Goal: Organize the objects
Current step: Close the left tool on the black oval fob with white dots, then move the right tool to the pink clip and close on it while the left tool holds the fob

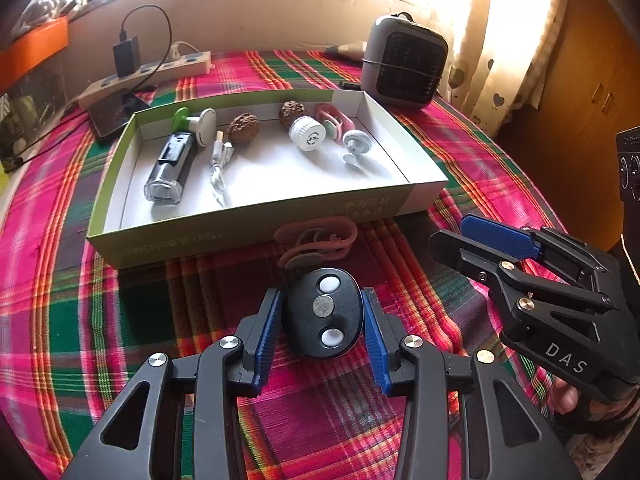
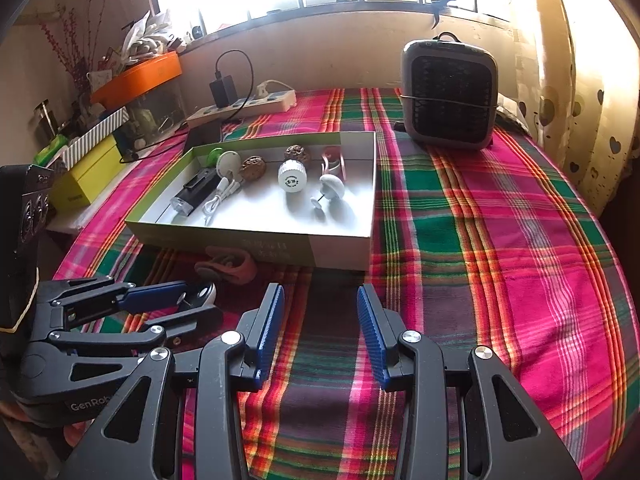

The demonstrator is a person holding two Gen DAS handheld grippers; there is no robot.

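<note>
My left gripper (image 1: pixel 323 316) is shut on a black oval light (image 1: pixel 324 312) with two white buttons, just above the plaid cloth. Its orange rubber strap (image 1: pixel 316 240) trails toward the box. A shallow green box (image 1: pixel 200 240) with a white inside lies behind, holding a black torch (image 1: pixel 170 168), a white cable (image 1: pixel 218 164), two brown nuts, a white cap (image 1: pixel 306 136) and suction hooks. My right gripper (image 2: pixel 320 300) stands open over bare cloth, beside the left one (image 2: pixel 192 296). In the left wrist view the right gripper (image 1: pixel 448 230) shows at the right.
A grey fan heater (image 2: pixel 450 92) stands at the back right. At the back left are a power strip (image 2: pixel 244 106) with a black charger and a dark phone (image 1: pixel 112 116). An orange tray (image 2: pixel 136 76) and a yellow box (image 2: pixel 88 180) sit off the left edge.
</note>
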